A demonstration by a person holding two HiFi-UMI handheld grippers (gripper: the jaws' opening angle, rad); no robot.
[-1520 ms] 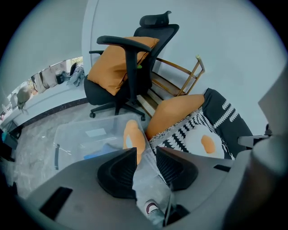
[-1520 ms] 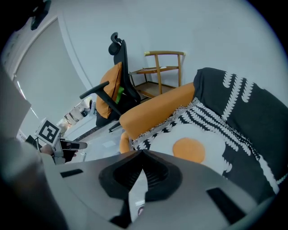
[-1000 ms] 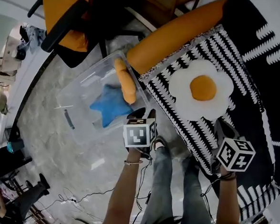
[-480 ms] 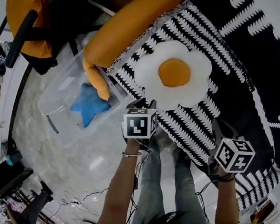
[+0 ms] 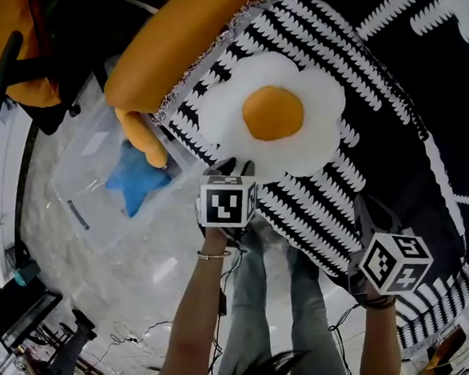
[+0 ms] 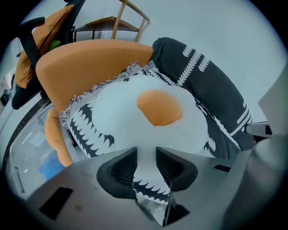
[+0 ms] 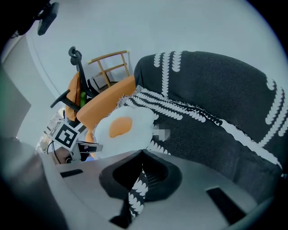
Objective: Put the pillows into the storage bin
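Observation:
A fried-egg pillow (image 5: 273, 112) (image 6: 157, 112) (image 7: 121, 128), white with an orange yolk, lies on a black-and-white blanket (image 5: 361, 166). My left gripper (image 5: 231, 168) (image 6: 146, 164) is open by a narrow gap, its tips at the pillow's near white edge. My right gripper (image 5: 372, 213) (image 7: 143, 173) is shut on a fold of the blanket (image 7: 135, 197). The clear storage bin (image 5: 80, 213) stands on the floor to the left. A blue star pillow (image 5: 134, 182) lies in it, and an orange pillow (image 5: 141, 137) hangs over its rim.
A long orange bolster (image 5: 176, 38) (image 6: 90, 58) runs along the blanket's far edge, above the bin. An orange-draped office chair (image 5: 13, 54) stands behind the bin. The person's legs (image 5: 266, 301) are between the two arms. Cables (image 5: 141, 333) lie on the marble floor.
The left gripper has moved from the bin's corner to the egg pillow's edge, and the head view has swung right with it. The right gripper has stayed on the blanket.

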